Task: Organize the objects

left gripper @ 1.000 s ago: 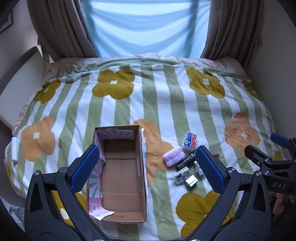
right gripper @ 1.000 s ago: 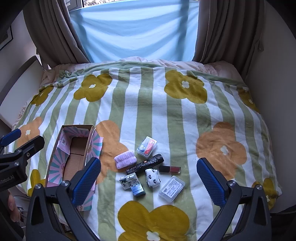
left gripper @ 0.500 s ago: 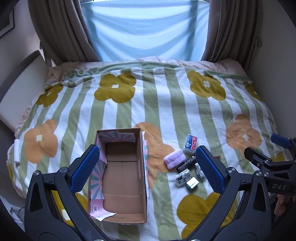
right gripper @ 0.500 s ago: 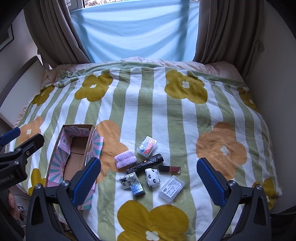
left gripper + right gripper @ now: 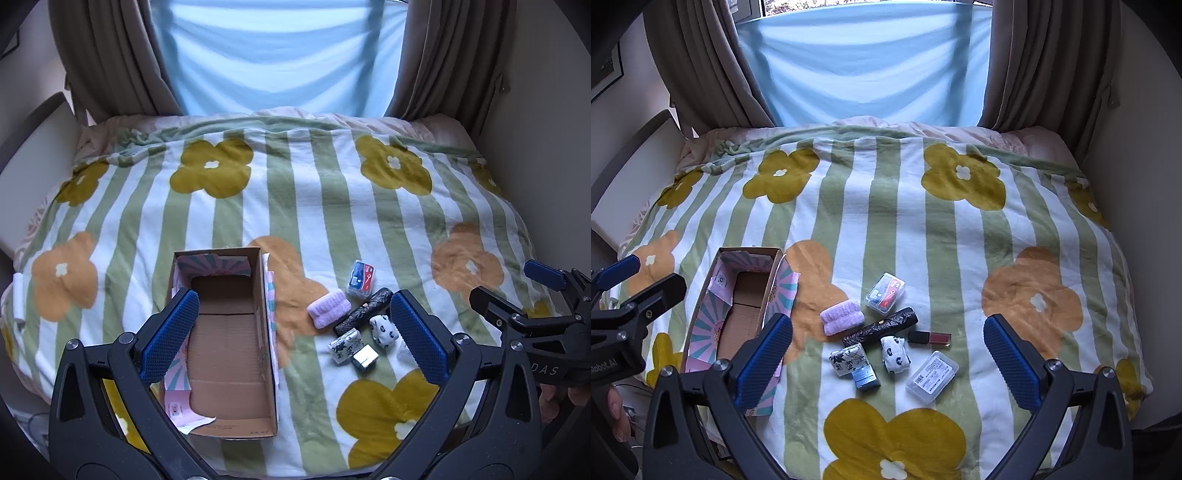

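An empty open cardboard box [image 5: 225, 332] [image 5: 746, 306] lies on the flowered blanket. To its right lie several small items: a lilac cloth roll [image 5: 842, 316] [image 5: 328, 308], a clear case with red and blue contents [image 5: 885, 288] [image 5: 360, 278], a black tube [image 5: 881, 326], a lipstick [image 5: 929, 338], a white patterned roll [image 5: 895, 354], a floral box [image 5: 847, 362], a blue box [image 5: 866, 378] and a clear labelled case [image 5: 932, 374]. My left gripper [image 5: 295, 336] is open above the box and items. My right gripper [image 5: 888, 363] is open above the items.
The striped flower blanket [image 5: 923, 229] covers a bed. Brown curtains [image 5: 701, 62] and a blue window cloth [image 5: 864, 62] stand behind it. A wall [image 5: 1137, 147] runs along the right. A white chair back [image 5: 33, 155] is at the left.
Both views have shifted slightly; the bed and objects sit a little lower in the left wrist view. Both grippers stay open. No object has moved.
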A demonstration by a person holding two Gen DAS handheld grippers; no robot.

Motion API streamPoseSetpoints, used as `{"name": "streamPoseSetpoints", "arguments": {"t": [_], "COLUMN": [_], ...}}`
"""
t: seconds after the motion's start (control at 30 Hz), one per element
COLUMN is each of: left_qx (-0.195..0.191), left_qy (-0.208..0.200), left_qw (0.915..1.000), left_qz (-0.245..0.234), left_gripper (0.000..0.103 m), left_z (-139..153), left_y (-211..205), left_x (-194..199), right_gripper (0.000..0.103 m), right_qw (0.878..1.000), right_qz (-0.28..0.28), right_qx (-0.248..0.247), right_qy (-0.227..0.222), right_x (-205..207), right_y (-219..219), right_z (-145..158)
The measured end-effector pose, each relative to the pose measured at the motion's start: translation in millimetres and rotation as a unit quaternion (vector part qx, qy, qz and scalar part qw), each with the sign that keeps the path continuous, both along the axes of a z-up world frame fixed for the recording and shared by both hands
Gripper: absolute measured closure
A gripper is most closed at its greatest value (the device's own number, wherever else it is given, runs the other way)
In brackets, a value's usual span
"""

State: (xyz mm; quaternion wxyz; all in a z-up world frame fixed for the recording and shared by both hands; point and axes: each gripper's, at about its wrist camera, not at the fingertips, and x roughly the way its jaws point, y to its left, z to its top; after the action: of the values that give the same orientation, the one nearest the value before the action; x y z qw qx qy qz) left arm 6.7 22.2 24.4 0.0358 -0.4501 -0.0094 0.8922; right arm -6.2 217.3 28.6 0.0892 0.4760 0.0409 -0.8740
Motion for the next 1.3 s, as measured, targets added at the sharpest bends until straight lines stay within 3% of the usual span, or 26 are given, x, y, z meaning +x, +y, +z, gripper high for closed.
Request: {"name": "streamPoseSetpoints", "arguments": {"t": [0.4,0.57,1.0,1.17,1.3], "left_qx": [-0.002,-0.013,-0.045,-0.066,-0.097], "left_qy": [-0.004,-0.021,-0.075,-0.097,-0.111], "left_qw": [1.0,0.9995,0.9916,0.9838,0.9724], "left_qz": [-0.004,-0.021,-0.095,-0.136,-0.18], "left_gripper": [0.0,0.0,0.0,0.0,0.0], "left_z": [-2.9,-16.8,-78.8,-111.0,-138.0], "left_y": [-1.3,0.3,34.1,52.8,71.7], "left_x": [2.8,2.9,-22.3,-37.9,-53.3], "right_gripper": [0.001,0.0,0.0,0.0,0.0], "right_qw": [1.0,1.0,1.0,0.998,0.997], "right_qz": [0.005,0.003,-0.027,-0.048,-0.056], "right_qx": [-0.006,-0.005,-0.011,-0.013,-0.008], "right_qy": [0.006,0.005,-0.006,-0.03,-0.045], "right_x": [3.2,3.3,19.7,21.3,19.3], "right_y": [-1.3,-1.1,40.4,56.9,65.0], "right_z": [4.8,2.0,-54.7,-87.1,-114.7]}}
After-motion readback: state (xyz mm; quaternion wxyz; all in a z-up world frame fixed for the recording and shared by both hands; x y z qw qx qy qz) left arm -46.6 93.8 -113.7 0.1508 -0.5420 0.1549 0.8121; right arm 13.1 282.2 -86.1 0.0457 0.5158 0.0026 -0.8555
